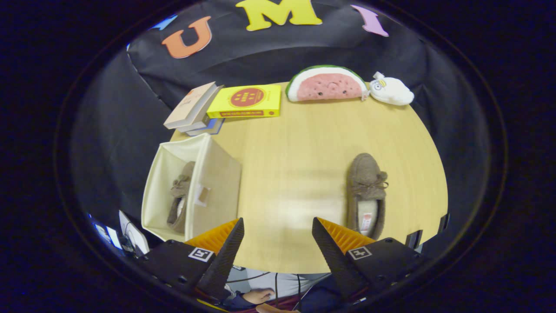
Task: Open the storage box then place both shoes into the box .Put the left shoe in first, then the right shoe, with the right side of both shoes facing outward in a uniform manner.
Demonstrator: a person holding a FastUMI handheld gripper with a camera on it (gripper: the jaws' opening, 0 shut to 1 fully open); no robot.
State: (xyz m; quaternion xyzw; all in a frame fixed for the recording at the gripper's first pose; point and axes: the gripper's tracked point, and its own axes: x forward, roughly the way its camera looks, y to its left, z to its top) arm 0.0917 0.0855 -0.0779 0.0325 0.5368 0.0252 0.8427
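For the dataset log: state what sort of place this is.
Probably a staged recording booth, not a real home: a wooden table against black cloth, with books, plush toys, and the open gripper above it.

Open cream storage box [193, 187] holds one brown shoe [180, 198]; the other shoe [366, 193] lies on the table.

Recording booth: black cloth wall [108, 130] behind a prop-laden table [304, 143].
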